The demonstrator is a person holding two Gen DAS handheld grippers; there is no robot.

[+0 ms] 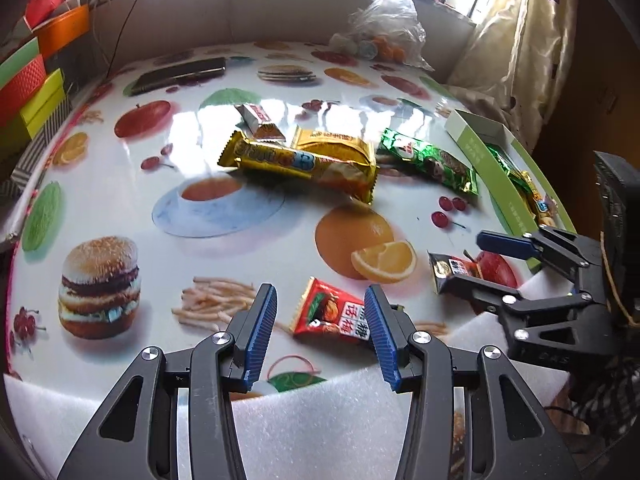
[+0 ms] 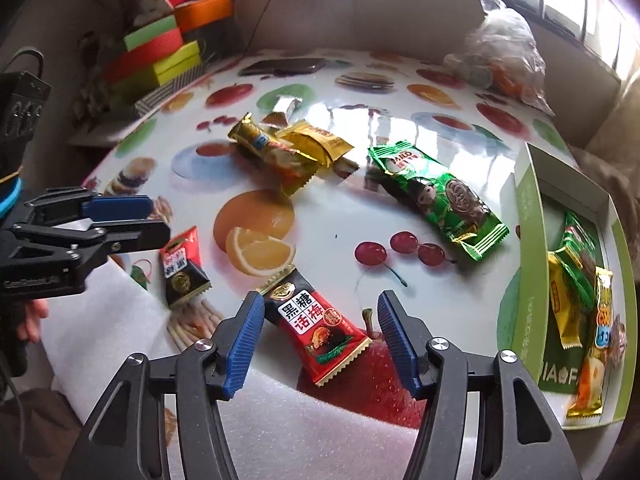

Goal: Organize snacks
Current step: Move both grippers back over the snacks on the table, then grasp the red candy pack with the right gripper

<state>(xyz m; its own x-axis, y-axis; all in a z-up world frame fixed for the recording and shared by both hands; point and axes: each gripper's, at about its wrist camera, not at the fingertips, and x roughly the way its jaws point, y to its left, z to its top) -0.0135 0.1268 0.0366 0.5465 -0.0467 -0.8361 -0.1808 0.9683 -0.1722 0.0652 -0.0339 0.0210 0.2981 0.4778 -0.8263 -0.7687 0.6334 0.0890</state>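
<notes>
My left gripper is open over a small red candy packet near the table's front edge. My right gripper is open around another red-and-black candy packet; in the left wrist view it shows at the right by that packet. Gold snack bars and a green Milo packet lie mid-table. A green and white box at the right holds several snacks. The left gripper also shows in the right wrist view near its packet.
The table wears a fruit-and-burger print cloth with white foam at the front edge. A dark phone-like slab and a plastic bag sit at the back. Colourful boxes stack at the left.
</notes>
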